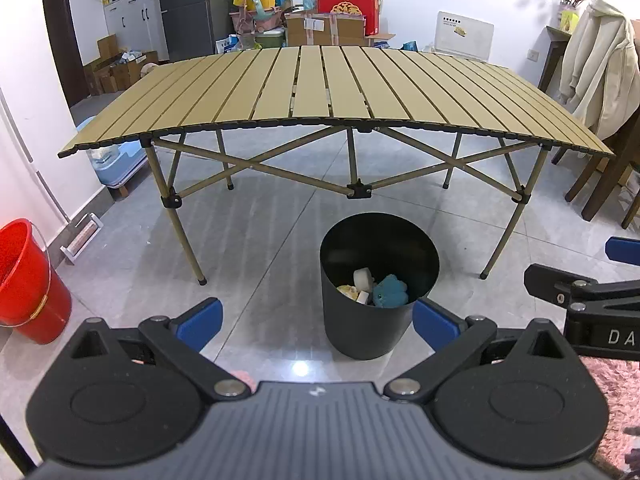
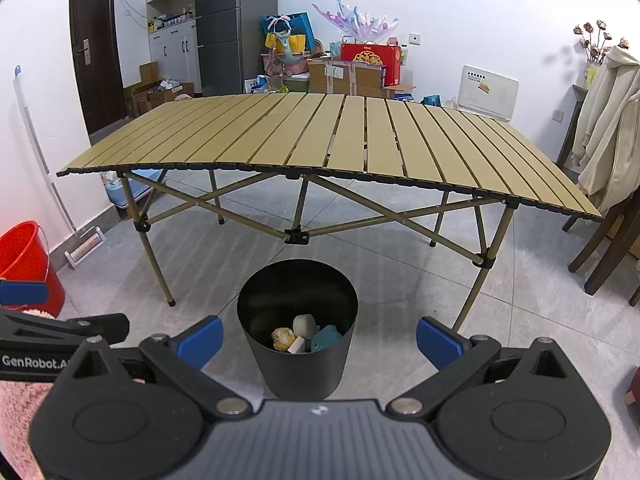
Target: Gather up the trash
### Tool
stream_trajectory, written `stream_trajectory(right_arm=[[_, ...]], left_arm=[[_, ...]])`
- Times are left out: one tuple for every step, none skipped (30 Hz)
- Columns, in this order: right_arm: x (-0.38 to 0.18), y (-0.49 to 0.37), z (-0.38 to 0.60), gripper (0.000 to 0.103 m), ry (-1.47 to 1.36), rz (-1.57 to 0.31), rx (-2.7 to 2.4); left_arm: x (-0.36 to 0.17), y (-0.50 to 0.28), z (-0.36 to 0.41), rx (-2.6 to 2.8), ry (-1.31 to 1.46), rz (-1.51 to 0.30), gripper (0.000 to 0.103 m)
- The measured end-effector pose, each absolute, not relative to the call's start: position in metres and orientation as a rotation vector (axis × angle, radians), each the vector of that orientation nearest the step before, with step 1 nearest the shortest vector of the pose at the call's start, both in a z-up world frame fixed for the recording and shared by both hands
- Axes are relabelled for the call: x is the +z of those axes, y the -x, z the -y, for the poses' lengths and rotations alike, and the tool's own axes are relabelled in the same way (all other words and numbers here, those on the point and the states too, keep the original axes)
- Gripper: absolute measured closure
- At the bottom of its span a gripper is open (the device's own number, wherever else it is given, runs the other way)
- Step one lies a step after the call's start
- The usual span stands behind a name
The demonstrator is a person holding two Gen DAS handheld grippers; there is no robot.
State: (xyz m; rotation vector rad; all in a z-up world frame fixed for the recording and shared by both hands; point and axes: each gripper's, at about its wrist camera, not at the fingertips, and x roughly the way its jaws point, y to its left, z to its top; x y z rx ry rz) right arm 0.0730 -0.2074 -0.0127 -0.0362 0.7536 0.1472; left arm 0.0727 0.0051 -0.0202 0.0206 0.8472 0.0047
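Observation:
A black round trash bin (image 1: 368, 332) (image 2: 298, 372) stands on the tiled floor in front of the folding table. Inside it lie a teal soft toy (image 1: 390, 291) (image 2: 326, 339), a white roundish piece (image 1: 363, 278) (image 2: 303, 325), a yellow crumpled item (image 2: 283, 339) and a small white block (image 2: 297, 346). My left gripper (image 1: 318, 322) is open, held above and just short of the bin with nothing between its blue fingers (image 1: 200, 320). My right gripper (image 2: 319, 340) is open too, its blue fingers (image 2: 438, 342) straddling the bin from above.
The slatted tan folding table (image 1: 320, 92) (image 2: 320, 136) shows a bare top. A red bucket (image 1: 28, 280) (image 2: 24, 256) sits at the left wall. Wooden chairs with a cream coat (image 1: 596, 68) stand at the right. Boxes and bags pile against the back wall. A pink fuzzy sleeve (image 2: 20, 408) shows beside each gripper.

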Motion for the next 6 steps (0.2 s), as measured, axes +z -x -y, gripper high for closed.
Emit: stream_trajectory(right_arm=[[-0.0129,-0.0731,0.2072,0.0,0.036,-0.754,0.148],[-0.0127,-0.0729,0.2073,0.0,0.036,-0.754,0.148],[-0.0129,-0.073,0.207,0.0,0.036,-0.753,0.148],[-0.0129,-0.073,0.2069,0.0,0.036,-0.753,0.148],[-0.0127,-0.073,0.207,0.0,0.036,-0.753,0.149],[-0.0124,-0.0729,0.2073,0.0,0.037,-0.752,0.149]], left_arm=[[-0.02,-0.0731,-0.0058,0.002,-0.017,-0.848,0.0],[-0.0202,-0.0733,-0.0057,-0.002,-0.016,-0.849,0.0],[-0.0206,-0.0732,-0.0057,-0.003,-0.016,-0.851,0.0],[-0.0208,-0.0731,-0.0054,-0.003,-0.018,-0.852,0.0],[-0.021,-0.0732,-0.0051,-0.004,-0.019,-0.852,0.0],[-0.0208,-0.0731,-0.0049,-0.007,-0.019,-0.852,0.0]])
